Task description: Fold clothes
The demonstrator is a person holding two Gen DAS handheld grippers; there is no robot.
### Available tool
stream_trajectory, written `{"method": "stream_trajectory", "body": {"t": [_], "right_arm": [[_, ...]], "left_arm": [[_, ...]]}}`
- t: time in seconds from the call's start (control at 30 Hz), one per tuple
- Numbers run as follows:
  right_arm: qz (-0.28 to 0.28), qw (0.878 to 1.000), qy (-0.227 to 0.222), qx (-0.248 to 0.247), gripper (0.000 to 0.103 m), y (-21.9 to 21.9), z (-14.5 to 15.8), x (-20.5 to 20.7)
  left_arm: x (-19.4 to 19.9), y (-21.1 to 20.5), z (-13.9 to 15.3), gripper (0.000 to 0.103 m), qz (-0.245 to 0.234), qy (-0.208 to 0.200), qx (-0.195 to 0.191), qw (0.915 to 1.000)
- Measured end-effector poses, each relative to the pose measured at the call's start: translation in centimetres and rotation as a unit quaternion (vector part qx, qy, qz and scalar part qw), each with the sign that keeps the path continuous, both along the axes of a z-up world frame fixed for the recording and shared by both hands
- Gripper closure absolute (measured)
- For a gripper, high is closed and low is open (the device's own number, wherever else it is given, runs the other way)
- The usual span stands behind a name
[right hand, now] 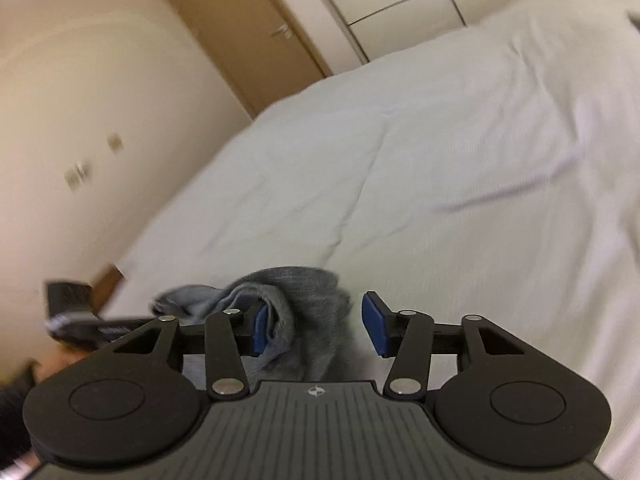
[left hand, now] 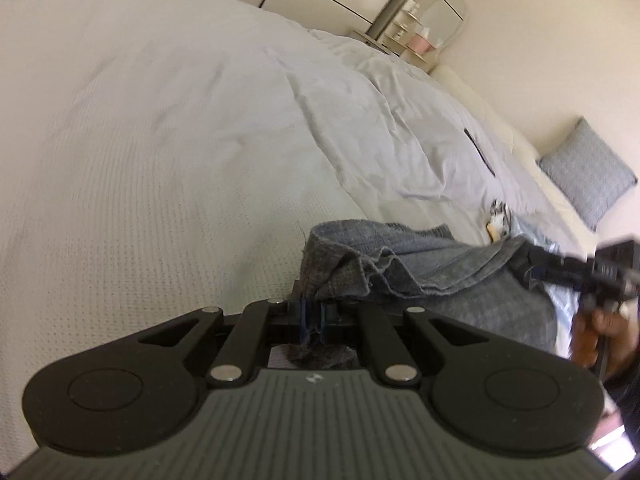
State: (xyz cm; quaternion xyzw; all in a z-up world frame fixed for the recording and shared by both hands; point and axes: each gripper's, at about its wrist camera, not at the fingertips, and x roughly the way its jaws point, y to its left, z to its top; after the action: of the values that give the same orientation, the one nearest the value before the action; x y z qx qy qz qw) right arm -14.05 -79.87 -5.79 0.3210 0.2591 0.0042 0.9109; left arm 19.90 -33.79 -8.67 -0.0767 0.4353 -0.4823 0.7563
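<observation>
A grey knit garment (left hand: 420, 268) hangs bunched over the white bed (left hand: 160, 160). My left gripper (left hand: 314, 316) is shut on one edge of the garment, and a tuft of cloth pokes out behind the blue pads. In the right wrist view the garment (right hand: 304, 304) drapes between the fingers of my right gripper (right hand: 316, 330), which is open; the cloth rests against the left blue pad (right hand: 260, 332) and stays clear of the right one. The right gripper (left hand: 524, 268) also shows at the garment's far end, held by a hand (left hand: 600, 332). The left gripper (right hand: 80, 320) appears blurred at the left.
White bedding (right hand: 440, 160) fills most of both views, with a rumpled duvet (left hand: 400, 120) and a grey pillow (left hand: 588, 172) by the headboard. A small printed item (left hand: 498, 220) lies behind the garment. A shelf and oval mirror (left hand: 444, 20) stand far off. A wooden door (right hand: 256, 28) and wardrobe lie beyond the bed.
</observation>
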Motion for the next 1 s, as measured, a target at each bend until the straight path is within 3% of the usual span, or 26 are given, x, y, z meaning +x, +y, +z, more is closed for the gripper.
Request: {"method": "stream_trajectory", "body": {"t": [0.2,0.27,0.37,0.47,0.53,0.63,0.67,0.7,0.77,0.87,1.0], "right_arm": [[-0.093,0.994,-0.028,0.056,0.046,-2.4,-1.7,-1.7],[-0.084,0.994,-0.031,0.065,0.045,-2.4,-1.9,-1.7],[-0.059,0.996,-0.018,0.059,0.025,-1.7,-2.5,-1.2],[-0.052,0.997,-0.004,0.063,0.025,-1.8,-3.5,-0.4],[-0.058,0.995,0.001,0.077,0.03,-2.3,-4.1,-0.2],[-0.061,0.993,-0.001,0.106,0.064,-2.6,-4.7,-0.1],[-0.065,0.992,0.0,0.112,0.086,-2.6,-4.9,0.1],[-0.07,0.991,0.001,0.117,0.093,-2.4,-5.2,0.4],[-0.083,0.99,0.004,0.118,0.097,-2.0,-5.4,0.6],[-0.084,0.994,-0.01,0.073,0.098,-0.4,-3.6,0.1],[-0.066,0.996,-0.043,0.031,0.098,0.9,-0.3,-0.6]], "left_arm": [[1.4,0.2,-0.7,0.096,0.043,0.08,-0.031,0.9954],[1.9,0.2,-0.9,0.093,0.054,0.101,-0.039,0.9926],[2.3,-0.2,-1.2,0.093,0.049,0.105,-0.039,0.9925],[2.7,-0.6,-1.5,0.093,0.045,0.109,-0.04,0.9923],[3.0,-0.8,-1.7,0.092,0.042,0.111,-0.04,0.9921],[3.2,-1.1,-1.9,0.092,0.038,0.112,-0.041,0.9922],[3.0,-0.9,-1.8,0.096,0.037,0.107,-0.043,0.9927],[2.8,-0.7,-1.7,0.097,0.036,0.101,-0.045,0.9931],[1.8,0.0,-0.6,0.099,0.034,0.069,-0.055,0.9956],[0.2,1.6,1.6,0.1,0.032,0.027,-0.081,0.9958],[1.3,1.3,1.7,0.1,0.048,0.032,-0.083,0.9949]]}}
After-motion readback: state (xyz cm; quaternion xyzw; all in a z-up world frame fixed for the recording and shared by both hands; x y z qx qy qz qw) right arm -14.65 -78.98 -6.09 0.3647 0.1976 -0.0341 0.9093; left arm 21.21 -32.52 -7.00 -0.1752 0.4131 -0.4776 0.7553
